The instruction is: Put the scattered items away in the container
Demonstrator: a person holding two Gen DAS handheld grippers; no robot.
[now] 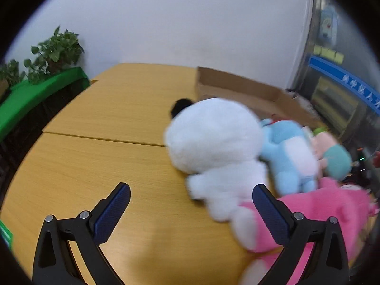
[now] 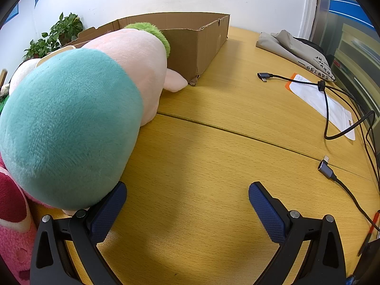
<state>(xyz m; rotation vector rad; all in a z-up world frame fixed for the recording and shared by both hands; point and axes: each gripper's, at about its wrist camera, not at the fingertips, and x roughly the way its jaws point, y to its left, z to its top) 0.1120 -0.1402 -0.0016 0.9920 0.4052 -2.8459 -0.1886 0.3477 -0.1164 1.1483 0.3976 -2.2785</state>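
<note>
In the left wrist view, a white plush [image 1: 213, 137] with a black ear lies on the wooden table [image 1: 106, 123], beside a light blue plush [image 1: 289, 152], a pink plush [image 1: 320, 209] and a teal-and-peach plush [image 1: 334, 156]. The cardboard box [image 1: 237, 87] stands behind them. My left gripper [image 1: 190, 204] is open and empty, just short of the white plush. In the right wrist view, the teal-and-peach plush [image 2: 78, 109] lies by the box [image 2: 190, 45]. My right gripper [image 2: 187, 204] is open and empty, its left finger [image 2: 106, 213] under the plush's teal end.
Potted plants [image 1: 54, 49] and a green ledge [image 1: 35, 90] stand at the far left. In the right wrist view, black cables [image 2: 332, 109], a white pouch [image 2: 320, 102], a grey bag [image 2: 296, 49] and a red pen [image 2: 370, 228] lie at the right.
</note>
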